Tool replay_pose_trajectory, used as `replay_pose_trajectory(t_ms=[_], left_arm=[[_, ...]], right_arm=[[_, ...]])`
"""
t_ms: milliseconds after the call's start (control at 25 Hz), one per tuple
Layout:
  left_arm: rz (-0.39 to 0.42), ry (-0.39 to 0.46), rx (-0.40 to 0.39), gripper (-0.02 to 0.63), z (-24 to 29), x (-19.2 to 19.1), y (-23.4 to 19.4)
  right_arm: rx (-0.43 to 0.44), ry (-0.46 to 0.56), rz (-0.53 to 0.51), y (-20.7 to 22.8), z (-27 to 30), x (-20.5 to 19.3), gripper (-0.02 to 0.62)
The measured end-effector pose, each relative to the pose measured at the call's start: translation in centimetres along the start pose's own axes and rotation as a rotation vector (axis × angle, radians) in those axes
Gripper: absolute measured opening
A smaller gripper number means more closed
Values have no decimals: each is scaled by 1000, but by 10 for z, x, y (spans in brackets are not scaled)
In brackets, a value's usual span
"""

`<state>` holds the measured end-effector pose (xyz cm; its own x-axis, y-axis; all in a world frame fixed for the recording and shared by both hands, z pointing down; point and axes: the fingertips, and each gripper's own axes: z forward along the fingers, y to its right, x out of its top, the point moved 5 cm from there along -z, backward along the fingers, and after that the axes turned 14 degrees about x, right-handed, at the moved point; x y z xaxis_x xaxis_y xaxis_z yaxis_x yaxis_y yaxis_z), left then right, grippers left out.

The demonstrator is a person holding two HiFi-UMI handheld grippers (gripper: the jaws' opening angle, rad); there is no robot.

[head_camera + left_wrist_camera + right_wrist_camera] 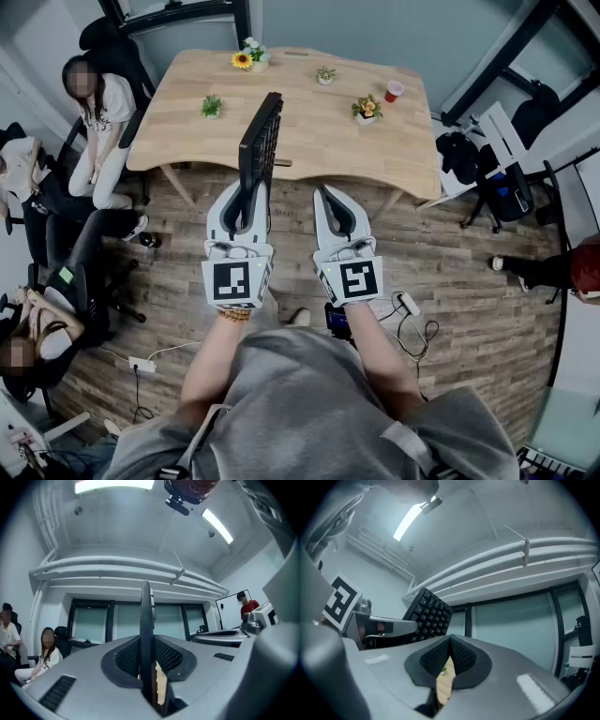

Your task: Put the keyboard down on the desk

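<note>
Keyboard [260,141]: clamped by one end in left gripper [249,199], standing on edge, raised before the desk [319,141] (not resting on it, I judge) | right gripper [328,197]: jaws together, empty, alongside | end grip leaves the underside free for laying flat.

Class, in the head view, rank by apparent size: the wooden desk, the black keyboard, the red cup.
1. light wooden desk
2. black keyboard, seen edge-on and nearer the camera
3. small red cup
</note>
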<state>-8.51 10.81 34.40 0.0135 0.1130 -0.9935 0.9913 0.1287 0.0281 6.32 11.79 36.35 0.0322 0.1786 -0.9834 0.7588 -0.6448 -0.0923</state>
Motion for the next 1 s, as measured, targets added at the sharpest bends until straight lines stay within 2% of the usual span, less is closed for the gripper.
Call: replay_pose_trajectory(t_ms=[240, 480, 600, 760, 1000], left_arm=[[12, -2, 6, 78, 0, 1, 1], [12, 2, 13, 78, 1, 0, 3], [-13, 3, 1, 78, 11, -3, 1], [-60, -4, -31, 78, 44, -8, -6], [-115, -1, -99, 78, 125, -22, -20]], right_arm=[[-25, 46, 29, 7, -7, 2, 9], [-13, 25, 18, 9, -6, -2, 11], [-10, 8, 18, 14, 2, -10, 11], [-24, -23, 16, 31, 26, -21, 11], [-68, -65, -16, 75, 88, -37, 11]])
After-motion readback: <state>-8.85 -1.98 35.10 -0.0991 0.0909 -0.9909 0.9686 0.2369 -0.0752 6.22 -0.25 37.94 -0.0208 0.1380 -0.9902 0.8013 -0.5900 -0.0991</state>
